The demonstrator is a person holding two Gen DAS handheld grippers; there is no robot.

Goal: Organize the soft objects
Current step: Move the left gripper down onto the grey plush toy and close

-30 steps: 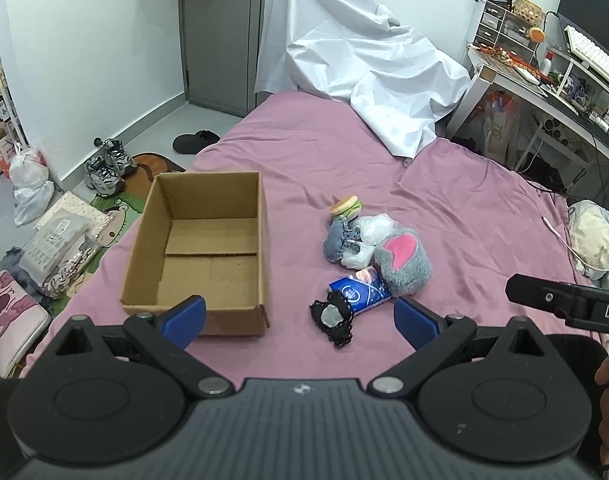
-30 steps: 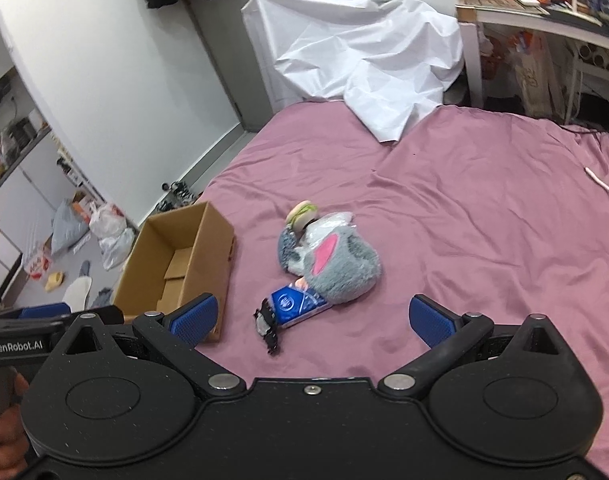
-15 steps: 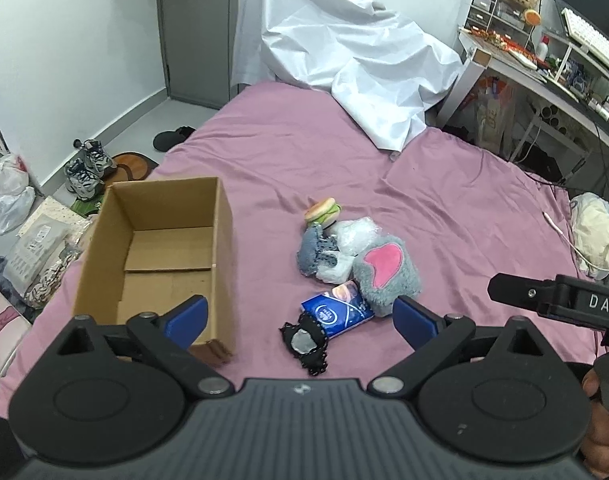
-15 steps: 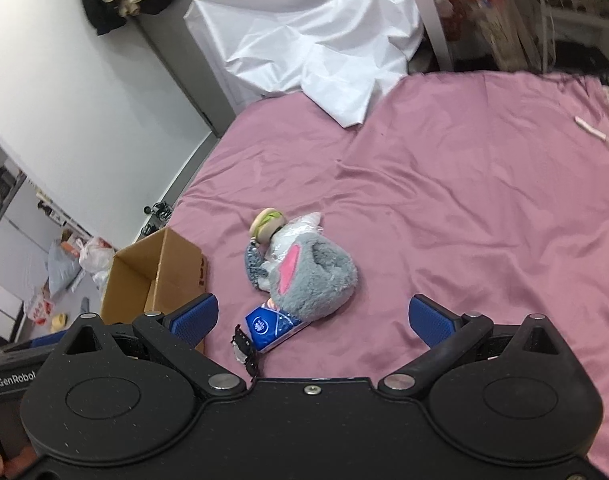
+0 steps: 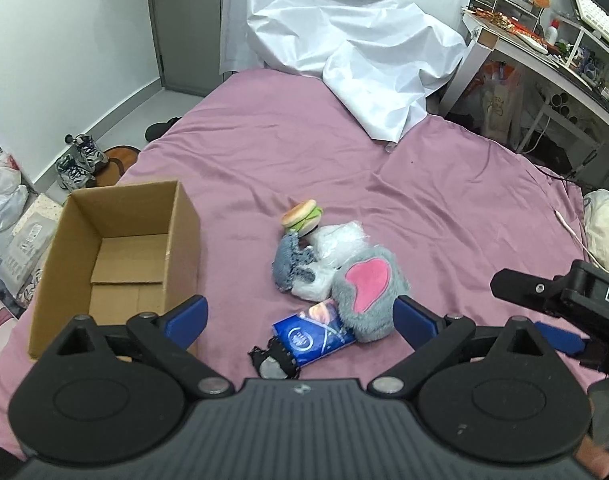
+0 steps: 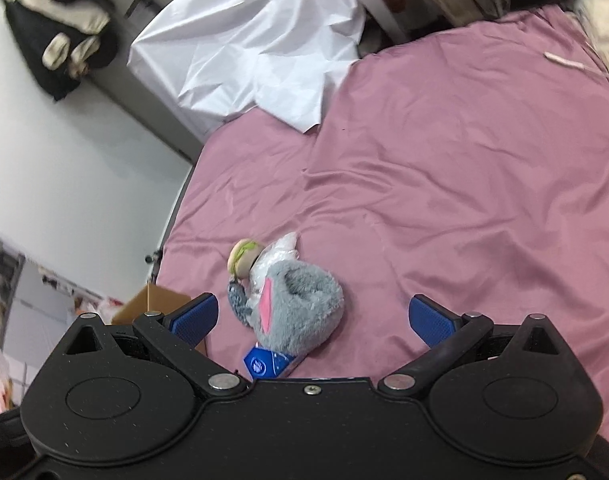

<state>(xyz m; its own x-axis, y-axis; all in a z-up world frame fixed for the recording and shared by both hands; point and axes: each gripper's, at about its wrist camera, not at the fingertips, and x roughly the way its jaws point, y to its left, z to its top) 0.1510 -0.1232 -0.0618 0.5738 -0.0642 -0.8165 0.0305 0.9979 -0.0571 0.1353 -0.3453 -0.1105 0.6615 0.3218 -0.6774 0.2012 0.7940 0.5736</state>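
- The left gripper (image 5: 300, 318) is spread wide and holds nothing; its blue fingertips (image 5: 184, 316) hang above the purple bedsheet (image 5: 444, 184).
- Between those fingertips, low in the left view, lie a blue tissue pack (image 5: 314, 336) and a small black lace piece (image 5: 274, 362) touching the pack's near end.
- The right gripper (image 6: 311, 316) is also spread wide and empty, hovering over a grey plush slipper (image 6: 300, 312) with a pink lining.
- The slipper rests against the tissue pack; just beyond it sit a clear plastic bag (image 5: 336, 240), a grey knitted item (image 5: 290, 264) and a toy burger (image 5: 302, 214), all bunched in one pile.
- An open cardboard box (image 5: 120, 256) stands on the sheet to the left of the pile, apart from it, with nothing inside.
- Farther back, a white sheet (image 5: 344, 48) drapes over the head of the bed.
- A desk (image 5: 544, 64) with clutter stands at the right; shoes (image 5: 78, 162) lie on the floor at the left.
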